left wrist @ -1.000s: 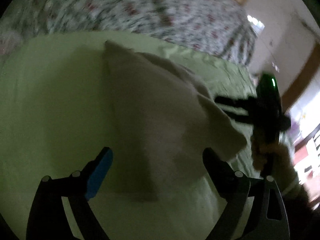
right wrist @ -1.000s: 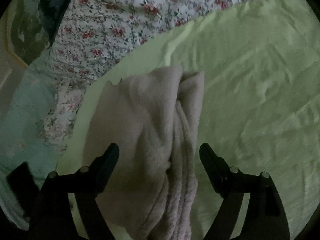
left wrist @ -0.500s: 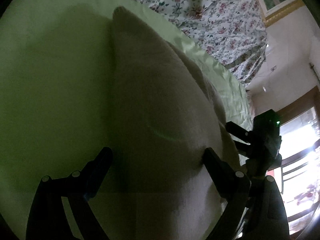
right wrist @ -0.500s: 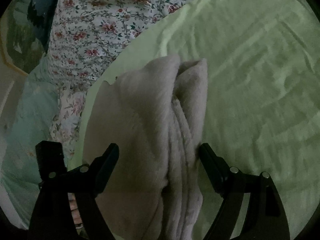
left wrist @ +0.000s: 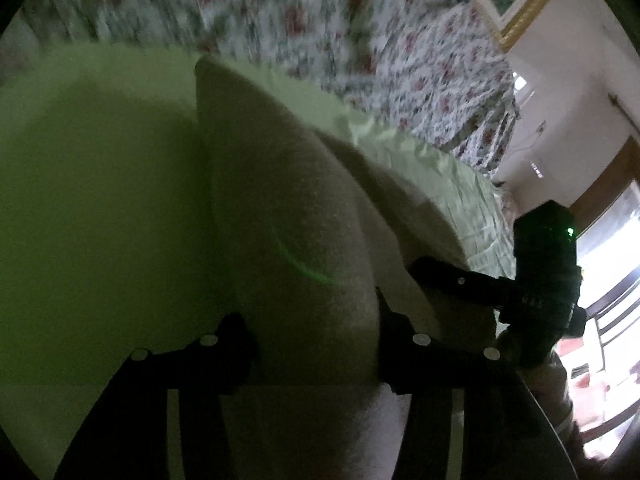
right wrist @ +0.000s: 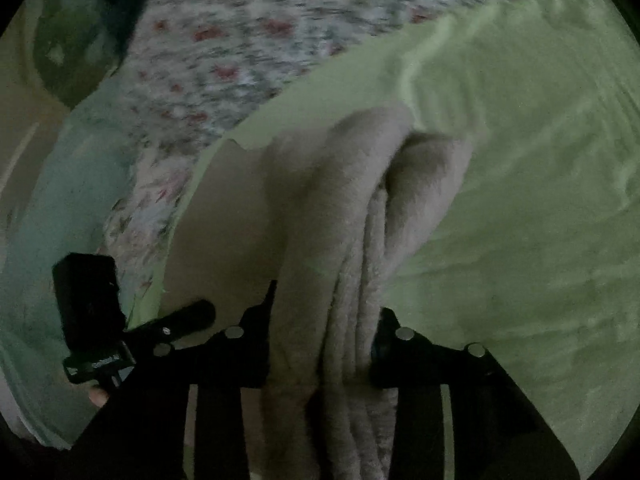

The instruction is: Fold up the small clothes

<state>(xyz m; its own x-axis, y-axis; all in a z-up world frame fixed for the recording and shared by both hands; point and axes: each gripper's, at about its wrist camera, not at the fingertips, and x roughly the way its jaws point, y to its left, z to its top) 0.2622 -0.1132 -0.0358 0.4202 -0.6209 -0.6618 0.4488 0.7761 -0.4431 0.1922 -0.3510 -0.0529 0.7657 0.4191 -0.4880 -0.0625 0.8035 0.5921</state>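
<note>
A fluffy beige garment (left wrist: pixel 288 216) lies folded in thick layers on a pale green sheet (left wrist: pixel 92 200). My left gripper (left wrist: pixel 316 340) is shut on its near edge, fingers pressed into the fleece. My right gripper (right wrist: pixel 324 340) is shut on the stacked layers of the same garment (right wrist: pixel 320 200), several folds bunched between the fingers. The right gripper also shows in the left wrist view (left wrist: pixel 452 280), and the left gripper in the right wrist view (right wrist: pixel 184 320). The scene is dim.
A floral quilt (left wrist: pixel 320 20) lies beyond the green sheet (right wrist: pixel 520 160). A teal cloth (right wrist: pixel 52 208) lies at the bed's left side. A bright window (left wrist: pixel 608 248) and white wall stand at the right.
Both grippers have closed from wide open onto the beige garment. The garment's layers are now squeezed between the fingers, and both grippers sit closer to each other.
</note>
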